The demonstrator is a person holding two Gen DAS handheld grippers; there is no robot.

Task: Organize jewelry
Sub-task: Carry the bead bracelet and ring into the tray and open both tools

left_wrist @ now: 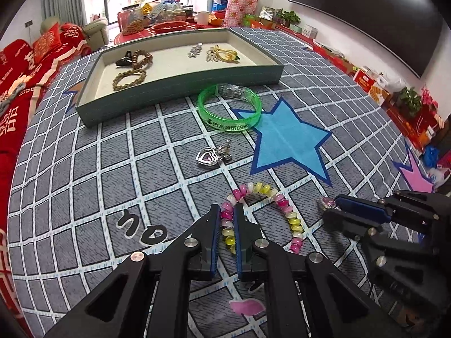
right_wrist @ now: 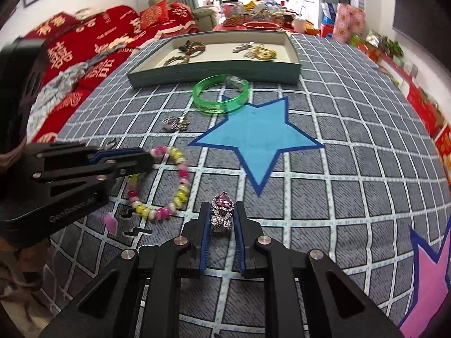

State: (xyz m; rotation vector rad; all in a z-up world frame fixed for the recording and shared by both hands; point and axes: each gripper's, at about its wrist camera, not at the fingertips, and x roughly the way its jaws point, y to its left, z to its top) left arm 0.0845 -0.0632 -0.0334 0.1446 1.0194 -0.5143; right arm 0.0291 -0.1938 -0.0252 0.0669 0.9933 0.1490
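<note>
My left gripper (left_wrist: 227, 208) is shut on one side of a pink, yellow and white beaded bracelet (left_wrist: 293, 219) that lies on the grey grid mat. My right gripper (right_wrist: 222, 207) is shut on a silver jewel with a pink heart stone (right_wrist: 222, 200). Each gripper shows in the other's view: the right gripper (left_wrist: 334, 203) at the right, the left gripper (right_wrist: 149, 159) at the left by the bracelet (right_wrist: 181, 186). A green bangle (left_wrist: 225, 126) (right_wrist: 217, 107) and a silver heart pendant (left_wrist: 207, 156) (right_wrist: 172, 124) lie farther off. Behind them stands a shallow tray (left_wrist: 180, 90) (right_wrist: 214, 77).
The tray holds brown bead bracelets (left_wrist: 129, 80), a black clip, a silver piece and a gold chain (left_wrist: 222, 53). A blue star (left_wrist: 284, 143) is printed on the mat. A red sofa (right_wrist: 84, 45) runs along the left; boxes and plants line the right wall.
</note>
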